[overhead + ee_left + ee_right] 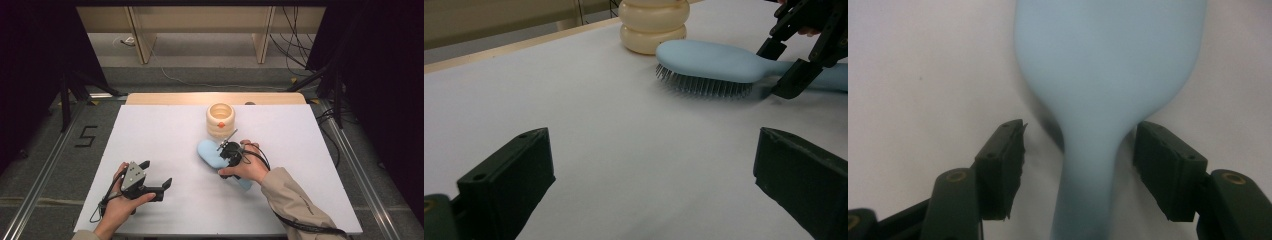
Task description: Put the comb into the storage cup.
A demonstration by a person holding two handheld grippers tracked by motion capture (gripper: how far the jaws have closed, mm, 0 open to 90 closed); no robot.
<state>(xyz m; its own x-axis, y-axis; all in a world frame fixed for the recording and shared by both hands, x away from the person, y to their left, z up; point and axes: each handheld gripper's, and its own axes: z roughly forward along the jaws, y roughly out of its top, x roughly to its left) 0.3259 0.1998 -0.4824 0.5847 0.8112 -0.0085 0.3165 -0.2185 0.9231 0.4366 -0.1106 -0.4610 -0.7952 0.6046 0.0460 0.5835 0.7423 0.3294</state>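
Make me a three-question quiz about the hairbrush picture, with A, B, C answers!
1. Where does the hairbrush lie?
A. on the white table, beside the cream stacked-ring pot
B. inside the pot
C. on the floor

2. What colour is the hairbrush?
A. red
B. light blue
C. black

3. How do the jaws of the right gripper stand?
A. one on each side of the brush's neck, with gaps showing
C. far off from the brush
B. holding the pot

Answers:
1 A, the left gripper view shows it bristles down on the table next to the pot.
2 B, its back is pale blue in every view.
3 A, the right gripper view shows a jaw on either side of the neck, not yet pressing.
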